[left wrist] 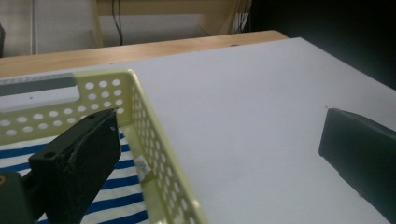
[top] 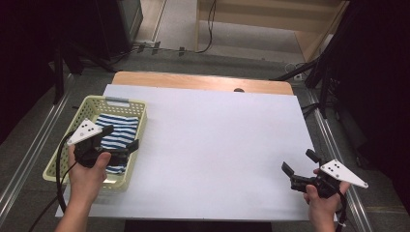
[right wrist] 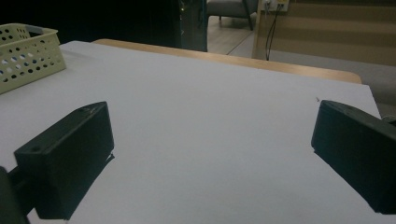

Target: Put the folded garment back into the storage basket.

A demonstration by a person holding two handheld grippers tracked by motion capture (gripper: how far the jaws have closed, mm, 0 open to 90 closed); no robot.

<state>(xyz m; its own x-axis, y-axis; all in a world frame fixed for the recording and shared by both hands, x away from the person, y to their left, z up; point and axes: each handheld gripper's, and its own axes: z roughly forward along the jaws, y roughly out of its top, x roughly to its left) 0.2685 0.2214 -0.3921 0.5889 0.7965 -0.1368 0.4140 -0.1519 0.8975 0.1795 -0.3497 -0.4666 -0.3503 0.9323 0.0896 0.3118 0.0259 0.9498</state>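
While its two black jaws stand wide apart with nothing between them, the left hand-held gripper point(top: 121, 137) hangs over the near right part of the pale yellow perforated basket point(top: 94, 102), one jaw above the cloth inside and the other out past the basket's right wall, as the left gripper view shows. Folded blue-and-white striped cloth point(top: 118, 128) lies flat in that basket, which sits at the left edge of the white surface point(top: 212, 145). Well apart from it, at the near right corner of the surface, the right hand-held gripper point(top: 299, 163) is held low, its jaws likewise spread and holding nothing, pointing across the bare white sheet toward the basket
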